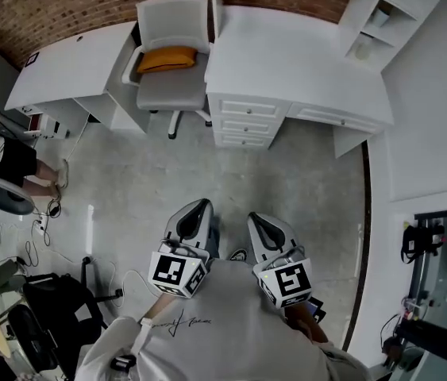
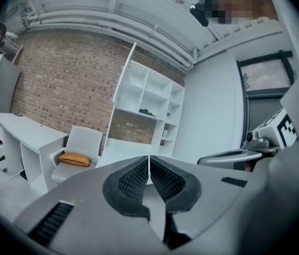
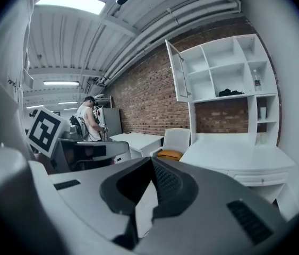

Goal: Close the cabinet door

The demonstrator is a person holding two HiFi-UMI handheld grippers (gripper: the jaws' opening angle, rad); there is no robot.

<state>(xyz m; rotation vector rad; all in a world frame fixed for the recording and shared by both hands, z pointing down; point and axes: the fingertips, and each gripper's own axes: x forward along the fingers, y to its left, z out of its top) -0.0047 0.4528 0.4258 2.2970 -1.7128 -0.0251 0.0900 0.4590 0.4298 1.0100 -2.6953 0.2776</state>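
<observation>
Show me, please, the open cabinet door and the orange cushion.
open cabinet door (image 3: 180, 76): right gripper view, middle of the door panel.
orange cushion (image 1: 166, 58): head view, centre of its top face.

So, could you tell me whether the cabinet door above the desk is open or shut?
Open: in the right gripper view the cabinet door stands swung out from the left edge of the shelf unit, compartments exposed.

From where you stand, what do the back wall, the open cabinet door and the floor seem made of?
Back wall: bare red brick, matte, mortar lines visible. Cabinet door: white frame, probably painted wood, around a pane that may be glass. Floor: mottled grey, matte, likely concrete.
</observation>
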